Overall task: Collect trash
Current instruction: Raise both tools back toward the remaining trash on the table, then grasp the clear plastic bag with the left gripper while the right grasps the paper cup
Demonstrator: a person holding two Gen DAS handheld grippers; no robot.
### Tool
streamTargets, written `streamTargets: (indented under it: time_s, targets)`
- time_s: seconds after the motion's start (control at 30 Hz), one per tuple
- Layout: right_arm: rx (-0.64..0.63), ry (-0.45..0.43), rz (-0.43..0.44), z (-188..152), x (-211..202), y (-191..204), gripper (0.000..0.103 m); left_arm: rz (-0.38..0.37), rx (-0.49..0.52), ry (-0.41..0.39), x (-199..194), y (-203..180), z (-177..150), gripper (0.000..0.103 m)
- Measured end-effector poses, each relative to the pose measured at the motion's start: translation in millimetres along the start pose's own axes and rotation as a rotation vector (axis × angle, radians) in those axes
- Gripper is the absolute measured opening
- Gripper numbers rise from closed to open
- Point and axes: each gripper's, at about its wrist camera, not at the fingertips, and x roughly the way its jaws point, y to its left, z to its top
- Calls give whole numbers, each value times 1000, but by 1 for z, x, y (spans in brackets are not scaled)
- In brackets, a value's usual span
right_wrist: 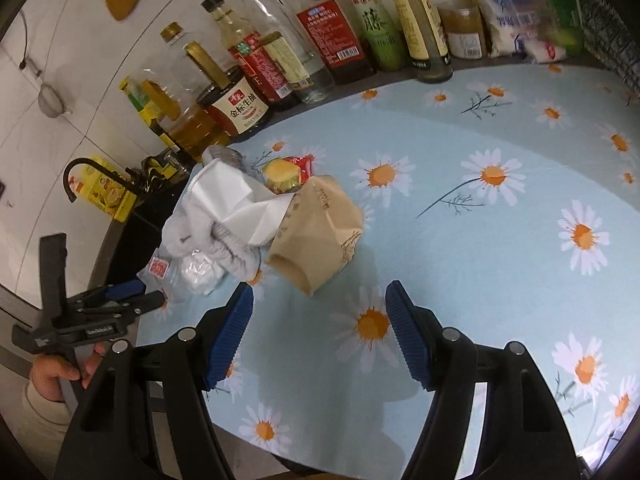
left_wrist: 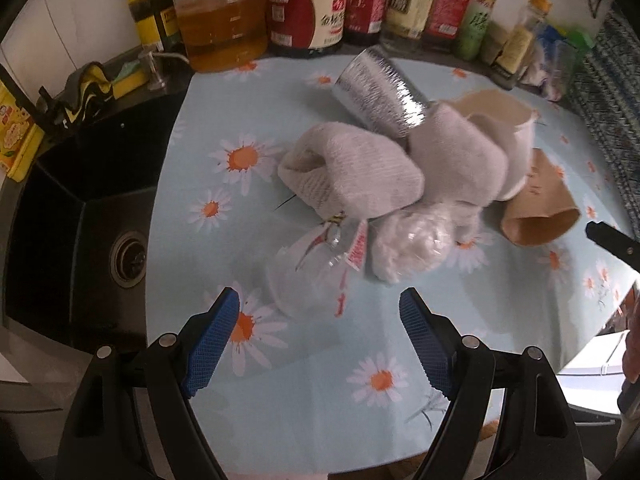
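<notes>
- We've got the trash pile (left_wrist: 400, 176) sitting on the worktop (right_wrist: 480, 260) toward the edge next to the sink (left_wrist: 80, 220).
- Left hand-held gripper (left_wrist: 320, 344): jaws wide, empty, clear wrapper (left_wrist: 316, 264) just ahead.
- Right hand-held gripper (right_wrist: 318, 332): also wide, empty, brown paper cup (right_wrist: 320, 232) just ahead.

tablecloth (left_wrist: 320, 420): smooth, slight sheen, daisy print
sock (left_wrist: 352, 172): soft ribbed knit cloth, matt
foil cup (left_wrist: 376, 88): shiny crinkly silver finish
paper bag (right_wrist: 316, 232): matt brown paper, creased
clear wrapper (left_wrist: 312, 264): thin glossy plastic
sink (left_wrist: 80, 224): black, fairly matt
gripper pads (left_wrist: 212, 344): blue, rough gridded texture
bottles (right_wrist: 280, 48): glossy, see-through, paper labels
</notes>
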Motion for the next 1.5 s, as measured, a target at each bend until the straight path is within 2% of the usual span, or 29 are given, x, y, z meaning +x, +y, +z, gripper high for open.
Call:
streamTargets:
  time_s: [0.17, 0.27, 0.37, 0.5, 0.53, 0.57, 0.6, 0.63, 0.77, 0.87, 1.0, 1.13, 1.5]
  targets:
    - [14, 18, 20, 11, 11, -7, 69, 28, 15, 21, 15, -2, 8, 80]
    - [11, 21, 21, 14, 14, -9, 69, 81, 55, 31, 23, -6, 9, 80]
    - [10, 22, 22, 19, 16, -10, 69, 74, 55, 28, 25, -5, 11, 78]
    - [6, 33, 26, 24, 19, -12, 69, 54, 52, 41, 30, -5, 11, 58]
    - [8, 38, 29, 25, 21, -13, 69, 55, 54, 36, 30, -5, 11, 58]
    - [8, 41, 34, 26, 22, -12, 70, 58, 57, 34, 30, -6, 11, 58]
    - [9, 40, 36, 27, 23, -12, 83, 59, 60, 31, 30, -6, 11, 58]
    - [9, 33, 40, 28, 23, -12, 87, 56, 60, 31, 30, -7, 11, 57]
    - [-26, 38, 42, 33, 26, -9, 87, 50, 51, 25, 29, -8, 8, 57]
    - [-109, 80, 68, 37, 32, -3, 93, 44, 39, 26, 27, -7, 7, 57]
    - [-265, 68, 44, 40, 33, 4, 93, 53, 13, 17, 21, -3, 4, 57]
    - [-391, 93, 50, 43, 37, 7, 94, 49, -31, 15, 14, 3, 1, 57]
    - [-670, 165, 120, 46, 61, 15, 94, 83, -152, 5, -2, 10, -17, 57]
